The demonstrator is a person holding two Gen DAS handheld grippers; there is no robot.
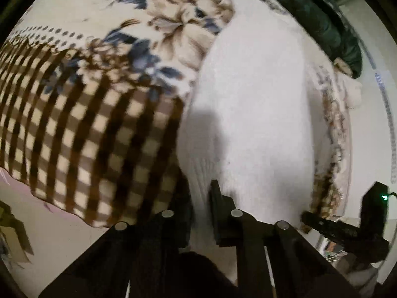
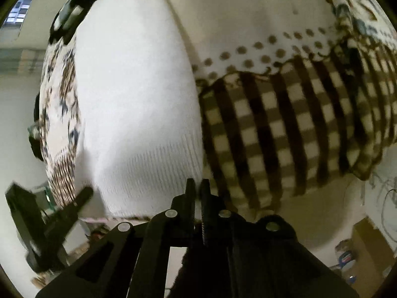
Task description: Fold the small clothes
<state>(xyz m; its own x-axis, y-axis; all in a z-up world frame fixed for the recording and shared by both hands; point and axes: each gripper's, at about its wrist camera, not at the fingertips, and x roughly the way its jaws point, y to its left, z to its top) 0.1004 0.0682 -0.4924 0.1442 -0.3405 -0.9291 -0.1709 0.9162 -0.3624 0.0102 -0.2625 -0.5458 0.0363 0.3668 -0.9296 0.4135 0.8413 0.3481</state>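
A white knitted garment [image 1: 253, 114] lies stretched out on a patterned blanket; its ribbed hem is nearest me. It also shows in the right wrist view [image 2: 134, 94]. My left gripper [image 1: 201, 198] is shut on the garment's hem at its left corner, with white fabric between the fingers. My right gripper [image 2: 197, 193] is shut on the hem at its right corner. The other gripper shows in each view, at the hem's far corner: the right gripper [image 1: 307, 217] at the lower right of the left wrist view, the left gripper [image 2: 86, 193] at the lower left of the right wrist view.
The blanket [image 1: 94, 134] has brown checks, dots and flowers, and also shows in the right wrist view [image 2: 285, 129]. A dark green padded item [image 1: 322, 19] lies at the blanket's far end. Pale floor [image 1: 54, 233] and clutter [image 2: 347, 255] lie beyond the blanket's edges.
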